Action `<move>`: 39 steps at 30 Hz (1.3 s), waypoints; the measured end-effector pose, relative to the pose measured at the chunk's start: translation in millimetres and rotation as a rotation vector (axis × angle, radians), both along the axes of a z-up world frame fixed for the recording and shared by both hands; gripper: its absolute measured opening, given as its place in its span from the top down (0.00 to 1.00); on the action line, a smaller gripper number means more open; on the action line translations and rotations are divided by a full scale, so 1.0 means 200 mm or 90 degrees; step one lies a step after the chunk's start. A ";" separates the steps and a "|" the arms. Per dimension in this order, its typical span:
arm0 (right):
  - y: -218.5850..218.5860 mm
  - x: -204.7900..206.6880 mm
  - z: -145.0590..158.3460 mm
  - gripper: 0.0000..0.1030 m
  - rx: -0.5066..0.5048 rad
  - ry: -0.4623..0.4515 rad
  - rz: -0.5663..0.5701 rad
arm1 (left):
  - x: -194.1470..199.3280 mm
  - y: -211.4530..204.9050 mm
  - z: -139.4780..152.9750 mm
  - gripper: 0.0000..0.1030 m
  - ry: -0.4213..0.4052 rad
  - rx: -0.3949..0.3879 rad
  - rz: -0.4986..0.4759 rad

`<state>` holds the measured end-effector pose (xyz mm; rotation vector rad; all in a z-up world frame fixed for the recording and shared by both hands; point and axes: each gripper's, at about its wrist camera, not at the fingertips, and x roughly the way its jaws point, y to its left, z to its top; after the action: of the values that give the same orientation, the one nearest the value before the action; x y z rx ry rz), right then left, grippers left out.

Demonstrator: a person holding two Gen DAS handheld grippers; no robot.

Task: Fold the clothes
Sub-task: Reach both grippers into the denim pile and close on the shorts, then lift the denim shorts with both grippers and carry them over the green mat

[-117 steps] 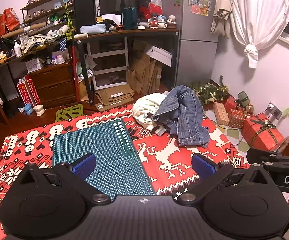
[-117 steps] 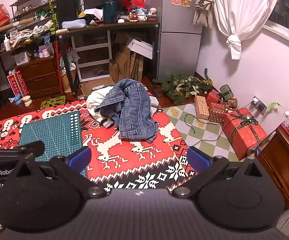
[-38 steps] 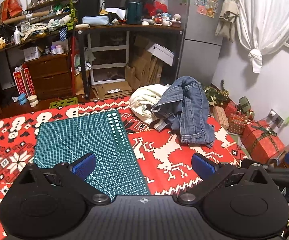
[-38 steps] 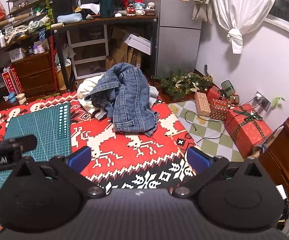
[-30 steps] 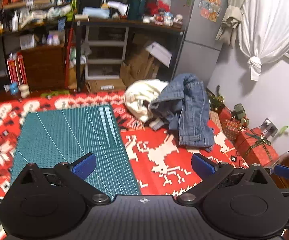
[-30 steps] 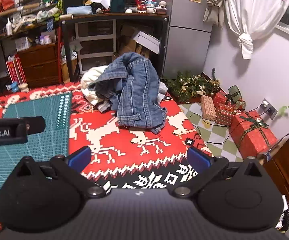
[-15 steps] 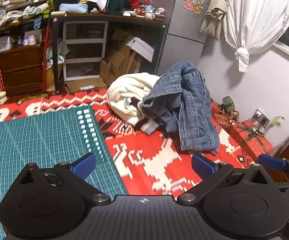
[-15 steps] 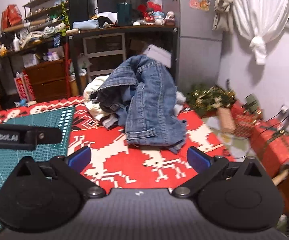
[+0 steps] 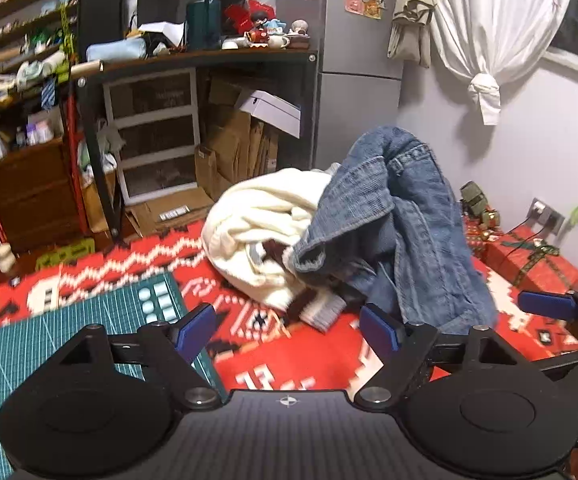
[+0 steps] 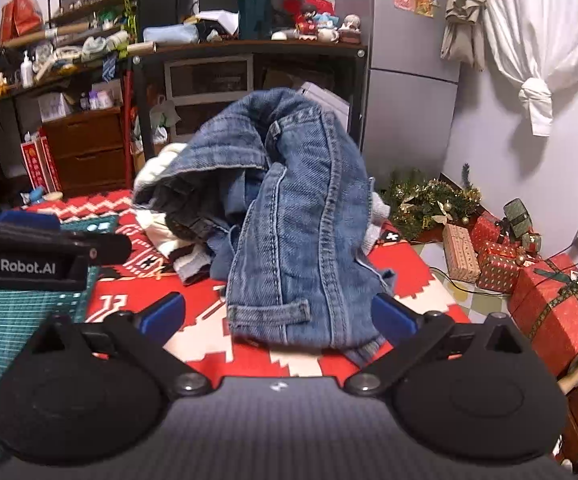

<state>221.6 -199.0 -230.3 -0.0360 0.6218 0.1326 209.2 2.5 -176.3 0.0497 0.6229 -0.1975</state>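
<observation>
A heap of clothes lies on the red patterned cloth (image 9: 273, 344). Blue jeans (image 9: 413, 232) drape over a cream garment (image 9: 261, 216); a striped cuff (image 9: 321, 312) pokes out underneath. My left gripper (image 9: 287, 328) is open, low over the cloth, just short of the cuff. My right gripper (image 10: 277, 316) is open too, its blue pads either side of the jeans' (image 10: 289, 216) lower hem with the belt loop, close in front of it. The right gripper's finger (image 9: 545, 306) shows at the left wrist view's right edge. The left gripper's body (image 10: 29, 248) crosses the right wrist view's left side.
A green cutting mat (image 9: 49, 344) lies left of the heap. Behind stand a cluttered desk (image 9: 209, 60), shelves (image 9: 17, 80), cardboard (image 9: 229, 148) and a grey fridge (image 9: 353, 80). Wrapped gift boxes (image 10: 549, 304) and a tinsel wreath (image 10: 429, 200) sit on the floor at right.
Both grippers have moved forward and lower toward the clothes heap, which now looms much larger. The left gripper's jaws have narrowed somewhat. Nothing has been taken hold of.
</observation>
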 end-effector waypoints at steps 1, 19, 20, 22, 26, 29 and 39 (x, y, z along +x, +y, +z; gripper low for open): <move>0.00 0.04 -0.02 0.08 -0.002 0.008 -0.002 | 0.03 -0.01 0.00 0.26 -0.002 0.003 0.000; -0.12 0.33 -0.15 0.63 0.006 0.012 -0.040 | 0.30 -0.24 -0.03 0.83 -0.053 0.063 -0.050; -0.13 0.33 -0.14 0.66 0.018 0.013 -0.042 | 0.29 -0.24 -0.02 0.85 -0.055 0.061 -0.043; -0.16 0.31 -0.13 0.70 0.036 0.009 -0.043 | 0.26 -0.23 0.00 0.87 -0.059 0.052 -0.033; -0.18 0.24 -0.10 0.79 0.045 -0.012 -0.041 | 0.17 -0.21 0.07 0.88 -0.054 0.034 -0.023; -0.23 0.15 -0.09 0.81 0.054 -0.031 -0.042 | 0.09 -0.20 0.11 0.88 -0.044 0.023 -0.020; -0.26 -0.25 0.09 0.84 0.046 -0.078 -0.030 | -0.28 -0.05 0.18 0.89 -0.025 -0.007 -0.006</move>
<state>171.7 -251.6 -213.2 0.0407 0.4948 0.1064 152.7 -8.2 -140.6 0.0464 0.5821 -0.2093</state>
